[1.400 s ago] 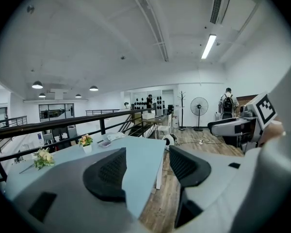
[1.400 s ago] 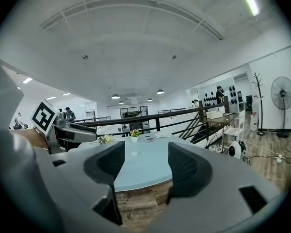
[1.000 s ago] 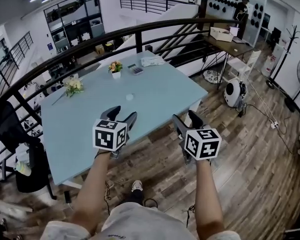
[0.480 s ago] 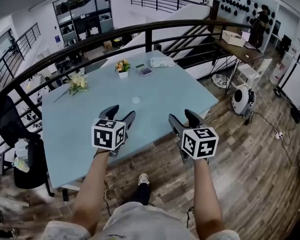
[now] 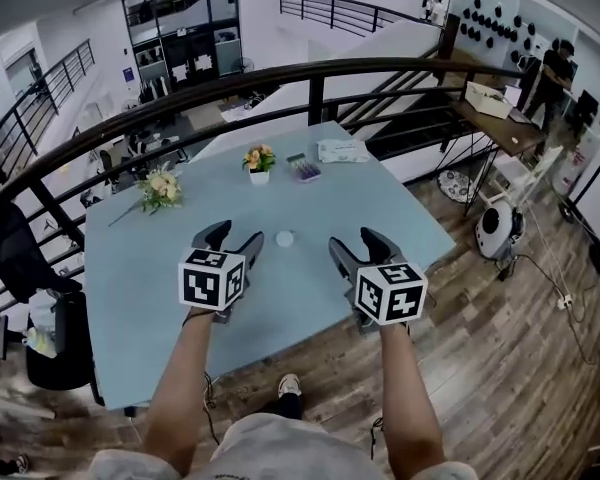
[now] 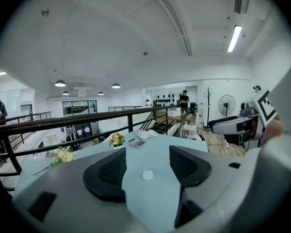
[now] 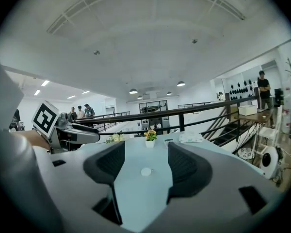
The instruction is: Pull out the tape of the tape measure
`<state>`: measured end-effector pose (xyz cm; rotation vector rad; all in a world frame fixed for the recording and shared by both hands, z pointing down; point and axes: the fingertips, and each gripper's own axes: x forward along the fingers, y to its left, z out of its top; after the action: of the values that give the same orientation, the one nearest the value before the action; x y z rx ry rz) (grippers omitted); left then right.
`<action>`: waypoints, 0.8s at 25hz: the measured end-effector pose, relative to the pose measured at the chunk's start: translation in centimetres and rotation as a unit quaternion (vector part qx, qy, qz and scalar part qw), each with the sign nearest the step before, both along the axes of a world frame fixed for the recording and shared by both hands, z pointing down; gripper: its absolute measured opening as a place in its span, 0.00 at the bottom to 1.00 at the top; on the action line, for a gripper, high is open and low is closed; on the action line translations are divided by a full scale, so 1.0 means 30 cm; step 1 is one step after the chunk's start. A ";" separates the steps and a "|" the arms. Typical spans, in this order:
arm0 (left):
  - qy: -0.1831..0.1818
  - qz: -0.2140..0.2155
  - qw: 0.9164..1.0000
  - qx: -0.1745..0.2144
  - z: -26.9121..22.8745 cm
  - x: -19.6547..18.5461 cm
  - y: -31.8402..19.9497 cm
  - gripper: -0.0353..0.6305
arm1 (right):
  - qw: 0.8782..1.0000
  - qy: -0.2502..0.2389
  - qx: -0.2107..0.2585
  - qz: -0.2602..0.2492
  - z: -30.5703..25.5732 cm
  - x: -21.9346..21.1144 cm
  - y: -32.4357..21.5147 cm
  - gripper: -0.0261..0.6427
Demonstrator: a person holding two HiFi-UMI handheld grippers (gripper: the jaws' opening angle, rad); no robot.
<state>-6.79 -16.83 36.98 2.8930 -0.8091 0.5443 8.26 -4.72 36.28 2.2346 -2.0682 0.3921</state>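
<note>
My left gripper has its jaws apart with nothing between them; through the gap I see only the bare blue desk. My right gripper is the same, jaws apart and holding nothing. The two hang side by side above the near part of the desk, with some space between them.

Compared with one second ago, I have come closer. At that time both grippers were at the near edge of the desk, partly over the wooden floor. Now they are fully above the desk top. The small white round thing, which I take for the tape measure, was then well ahead of me. Now it lies just ahead of the jaws, in the space between left and right. Each gripper view shows it in the middle of the open jaws, but still beyond the tips. It lies flat on the desk, touched by nothing. It is too small for me to see the end of the tape, and I see no tape drawn out.

Farther away stand a small flower pot, a bunch of pale flowers and a folded paper, all well apart from the tape measure. Behind the desk runs a dark railing.

I judge that the approach is almost finished and the pulling has not begun. One gripper must first hold the case, then the other must catch the tape end. The case is small and could slide on the smooth desk.
</note>
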 end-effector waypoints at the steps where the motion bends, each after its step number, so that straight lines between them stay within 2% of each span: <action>1: -0.001 -0.004 1.000 0.000 0.000 0.002 -0.031 0.47 | 1.000 -0.001 0.000 -0.003 -0.001 0.006 -0.034 0.43; 12: -0.001 -0.036 0.999 -0.011 0.038 0.025 -0.323 0.47 | 0.999 -0.003 -0.008 -0.031 0.016 0.060 -0.350 0.43; 20: 0.004 -0.050 0.999 -0.017 0.059 0.043 -0.461 0.47 | 0.999 0.002 -0.008 -0.044 0.009 0.087 -0.511 0.43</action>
<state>-5.49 -30.67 38.74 2.8039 -0.9262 0.5295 10.87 -20.04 36.55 2.1237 -2.1445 0.3973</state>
